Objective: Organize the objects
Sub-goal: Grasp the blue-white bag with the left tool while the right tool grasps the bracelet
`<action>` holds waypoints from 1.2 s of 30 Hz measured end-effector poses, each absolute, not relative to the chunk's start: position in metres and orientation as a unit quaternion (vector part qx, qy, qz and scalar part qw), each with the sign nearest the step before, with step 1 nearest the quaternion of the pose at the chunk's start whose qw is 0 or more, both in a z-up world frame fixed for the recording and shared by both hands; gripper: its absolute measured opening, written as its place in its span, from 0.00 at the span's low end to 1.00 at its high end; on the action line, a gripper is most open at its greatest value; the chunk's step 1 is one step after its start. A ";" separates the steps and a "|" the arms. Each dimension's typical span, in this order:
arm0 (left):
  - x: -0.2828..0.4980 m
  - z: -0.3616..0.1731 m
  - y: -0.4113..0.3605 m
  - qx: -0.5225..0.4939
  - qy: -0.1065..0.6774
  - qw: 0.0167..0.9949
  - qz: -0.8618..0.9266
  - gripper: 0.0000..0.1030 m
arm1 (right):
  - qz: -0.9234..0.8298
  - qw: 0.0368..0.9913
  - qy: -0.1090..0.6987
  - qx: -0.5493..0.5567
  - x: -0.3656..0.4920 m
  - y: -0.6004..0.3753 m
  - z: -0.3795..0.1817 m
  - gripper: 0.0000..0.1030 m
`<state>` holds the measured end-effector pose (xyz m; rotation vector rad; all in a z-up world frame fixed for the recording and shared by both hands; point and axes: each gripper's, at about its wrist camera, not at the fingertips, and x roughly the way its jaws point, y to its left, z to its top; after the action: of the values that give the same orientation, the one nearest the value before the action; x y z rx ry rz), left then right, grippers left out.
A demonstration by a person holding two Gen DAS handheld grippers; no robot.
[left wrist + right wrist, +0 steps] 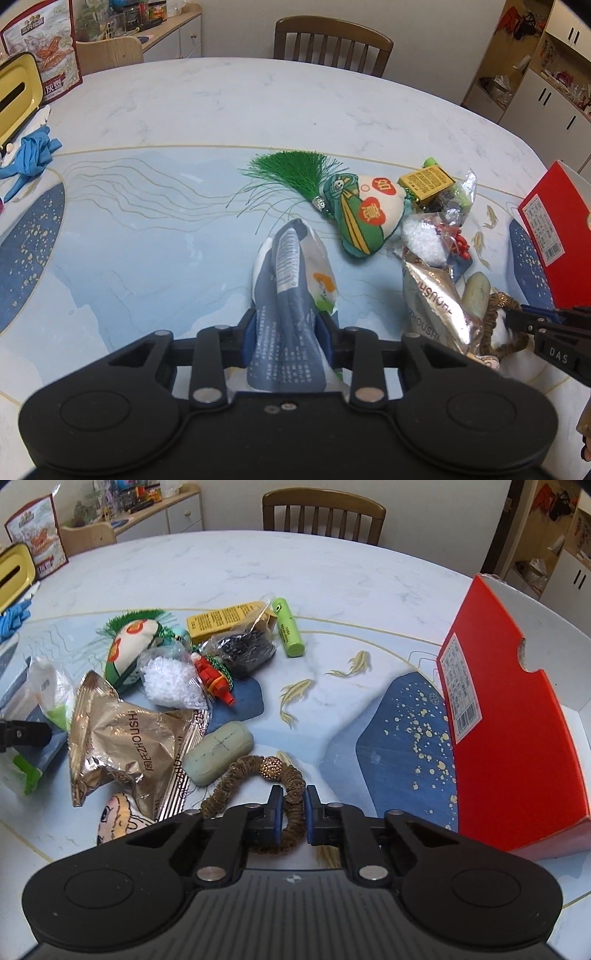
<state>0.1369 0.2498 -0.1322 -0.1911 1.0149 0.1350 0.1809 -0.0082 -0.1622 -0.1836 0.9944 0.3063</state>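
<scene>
Both grippers are mid-pick, each already loaded. The left gripper (290,328) has its fingers pressed narrowly on a blue-and-white packet (291,280), squeezing its waist; the packet's long axis runs straight out along the fingers toward 12 o'clock, its far end tipped up and leaning slightly to 1 o'clock. Whether the packet's near end rests on the surface (166,229) or is lifted clear is hard to judge from this view.

The right gripper (293,805) has closed its fingers across the near arc of a brown scrunchie (255,775), which lies flat, its loop spreading toward 10 o'clock and its beaded ball at 12 o'clock. Touching the loop's far side is a pale green soap bar (219,751), long axis pointing 2 o'clock. Beyond that sits the clutter: a gold foil bag (125,738), a bag of white beads (171,681), a green battery (290,627) standing along 11 to 5 o'clock, a yellow box (221,620) and a tasselled sachet (360,214).

The red box (509,716) at 3 o'clock of the right gripper looks the likely destination. The next move probably calls for lifting the scrunchie cleanly without dragging the soap, then swinging right over the box wall.
</scene>
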 end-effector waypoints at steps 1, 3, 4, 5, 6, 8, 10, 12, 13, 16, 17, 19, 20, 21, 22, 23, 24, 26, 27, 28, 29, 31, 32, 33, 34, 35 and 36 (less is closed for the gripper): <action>0.136 -0.130 0.249 -0.091 0.484 0.868 0.065 0.31 | 0.148 0.865 0.472 -0.084 0.179 -0.010 -0.160 0.10; 0.133 -0.125 0.247 -0.093 0.481 0.869 0.064 0.31 | 0.152 0.867 0.468 -0.073 0.177 -0.015 -0.153 0.09; 0.132 -0.121 0.247 -0.096 0.480 0.870 0.064 0.31 | 0.155 0.868 0.468 -0.065 0.176 -0.018 -0.150 0.09; 0.130 -0.117 0.245 -0.099 0.479 0.870 0.064 0.31 | 0.159 0.869 0.466 -0.058 0.174 -0.021 -0.145 0.09; 0.129 -0.113 0.244 -0.104 0.480 0.869 0.063 0.31 | 0.166 0.870 0.463 -0.050 0.172 -0.024 -0.140 0.09; 0.127 -0.104 0.239 -0.113 0.481 0.867 0.058 0.31 | 0.175 0.872 0.455 -0.044 0.168 -0.029 -0.130 0.09; 0.124 -0.093 0.229 -0.107 0.479 0.869 0.055 0.31 | 0.185 0.874 0.447 -0.037 0.165 -0.036 -0.118 0.09; 0.123 -0.082 0.219 -0.103 0.478 0.871 0.052 0.31 | 0.196 0.877 0.437 -0.026 0.162 -0.045 -0.105 0.09; 0.123 -0.077 0.213 -0.101 0.477 0.872 0.051 0.31 | 0.201 0.879 0.432 -0.022 0.160 -0.051 -0.098 0.09; 0.125 -0.063 0.194 -0.090 0.476 0.874 0.045 0.31 | 0.216 0.882 0.418 -0.007 0.158 -0.070 -0.077 0.09; 0.126 -0.059 0.186 -0.086 0.474 0.875 0.042 0.31 | 0.220 0.884 0.413 -0.005 0.157 -0.076 -0.070 0.09; 0.129 -0.050 0.171 -0.081 0.471 0.878 0.035 0.31 | 0.227 0.886 0.404 0.001 0.158 -0.090 -0.057 0.09; 0.131 -0.045 0.162 -0.078 0.469 0.879 0.032 0.32 | 0.230 0.887 0.400 0.002 0.158 -0.097 -0.051 0.09; 0.133 -0.041 0.153 -0.075 0.467 0.881 0.028 0.32 | 0.233 0.889 0.395 0.002 0.159 -0.105 -0.046 0.09; 0.135 -0.037 0.145 -0.073 0.464 0.882 0.024 0.32 | 0.233 0.890 0.391 0.002 0.161 -0.112 -0.041 0.09; 0.138 -0.034 0.136 -0.073 0.462 0.884 0.019 0.32 | 0.233 0.892 0.387 0.002 0.163 -0.119 -0.036 0.09; 0.141 -0.030 0.128 -0.076 0.459 0.885 0.014 0.32 | 0.234 0.893 0.384 0.003 0.165 -0.127 -0.031 0.09; 0.148 -0.024 0.111 -0.079 0.455 0.887 0.001 0.33 | 0.233 0.897 0.376 0.004 0.169 -0.144 -0.023 0.09; 0.152 -0.021 0.102 -0.078 0.455 0.887 -0.004 0.33 | 0.230 0.899 0.373 0.004 0.172 -0.153 -0.020 0.09; 0.156 -0.018 0.092 -0.075 0.454 0.888 -0.008 0.33 | 0.228 0.900 0.371 0.005 0.175 -0.162 -0.017 0.09; 0.160 -0.015 0.083 -0.071 0.453 0.889 -0.014 0.33 | 0.226 0.902 0.368 0.007 0.178 -0.172 -0.014 0.09; 0.170 -0.009 0.064 -0.066 0.452 0.889 -0.026 0.33 | 0.220 0.906 0.361 0.006 0.183 -0.190 -0.010 0.09; 0.174 -0.006 0.054 -0.064 0.451 0.890 -0.032 0.33 | 0.216 0.908 0.359 0.005 0.186 -0.198 -0.008 0.09; 0.180 -0.003 0.044 -0.061 0.450 0.890 -0.038 0.33 | 0.213 0.909 0.358 0.004 0.189 -0.207 -0.008 0.09; 0.184 -0.002 0.034 -0.057 0.449 0.891 -0.042 0.33 | 0.210 0.910 0.357 0.003 0.193 -0.214 -0.008 0.09; 0.188 -0.001 0.024 -0.053 0.448 0.891 -0.047 0.33 | 0.206 0.911 0.356 0.001 0.196 -0.222 -0.008 0.09; 0.194 0.000 0.014 -0.049 0.448 0.891 -0.052 0.33 | 0.201 0.913 0.355 -0.001 0.199 -0.230 -0.010 0.09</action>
<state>0.1940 0.0140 -0.0002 -0.1007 0.9304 -0.1070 0.1993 -0.2298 -0.0095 -0.0014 0.7318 0.4133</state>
